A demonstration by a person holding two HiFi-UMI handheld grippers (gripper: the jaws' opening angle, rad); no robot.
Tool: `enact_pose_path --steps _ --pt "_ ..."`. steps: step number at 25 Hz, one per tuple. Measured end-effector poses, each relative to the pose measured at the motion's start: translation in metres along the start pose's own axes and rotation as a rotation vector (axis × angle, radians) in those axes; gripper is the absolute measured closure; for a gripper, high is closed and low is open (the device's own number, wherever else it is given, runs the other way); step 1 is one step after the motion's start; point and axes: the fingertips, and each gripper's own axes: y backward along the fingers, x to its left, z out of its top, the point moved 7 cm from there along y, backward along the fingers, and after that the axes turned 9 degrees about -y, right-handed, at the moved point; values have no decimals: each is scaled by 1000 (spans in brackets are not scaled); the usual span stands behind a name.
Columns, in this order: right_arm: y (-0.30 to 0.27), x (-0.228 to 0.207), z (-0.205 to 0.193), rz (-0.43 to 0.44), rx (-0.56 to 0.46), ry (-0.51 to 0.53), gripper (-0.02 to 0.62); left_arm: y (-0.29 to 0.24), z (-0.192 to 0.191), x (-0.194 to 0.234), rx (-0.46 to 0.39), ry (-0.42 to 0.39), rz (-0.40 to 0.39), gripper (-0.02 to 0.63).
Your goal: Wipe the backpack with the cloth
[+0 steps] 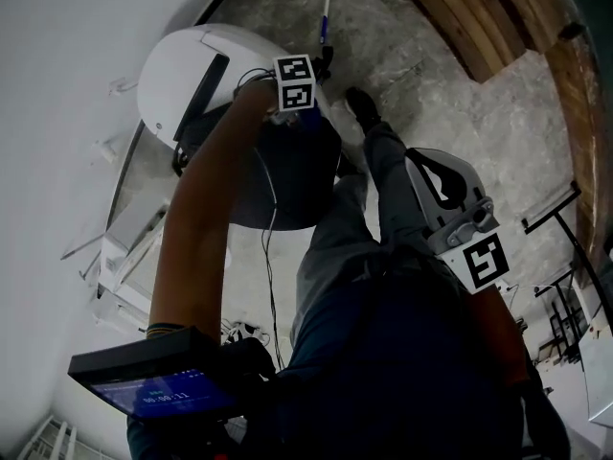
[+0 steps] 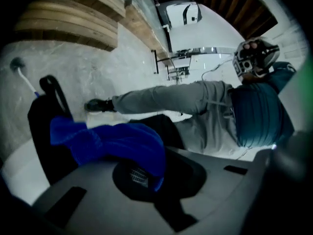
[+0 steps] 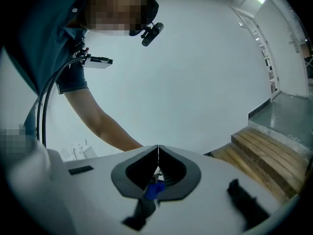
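Grippers: two. Your right gripper (image 3: pixel 158 153) has its jaws pressed together tip to tip. It is held by your right hip, well apart from the backpack.
Left gripper (image 2: pixel 146 166): it is at the end of your outstretched arm, with its jaws pinching the cloth.
Cloth (image 2: pixel 112 143): one, blue and bunched. It spills leftward out of the jaws and lies against the backpack.
Backpack (image 2: pixel 46 131): one, black, on the floor (image 2: pixel 98 67) just ahead of your knees. Its long axis runs away from you, and its carry loop (image 2: pixel 49 78) points to the far end. You cannot tell whether it stands or lies.
Leg (image 2: pixel 166 99): one stretched out beside the backpack, with its shoe (image 2: pixel 98 105) on the floor.
Wooden steps (image 2: pixel 73 23): one flight, at the floor's far edge.
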Motion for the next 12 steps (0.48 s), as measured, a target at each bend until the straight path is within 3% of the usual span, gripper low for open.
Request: enact_pose_path --steps 2,7,9,12 --pt "-2 -1 0 2 3 4 594 -8 28 -1 -33 -26 -10 571" --pt "-4 0 10 34 2 27 594 -25 50 -7 54 -44 10 571" --pt "-6 1 16 50 2 37 594 -20 50 -9 -14 -24 54 571" --pt "-14 7 27 110 2 79 594 -22 43 -17 -199 30 146 571"
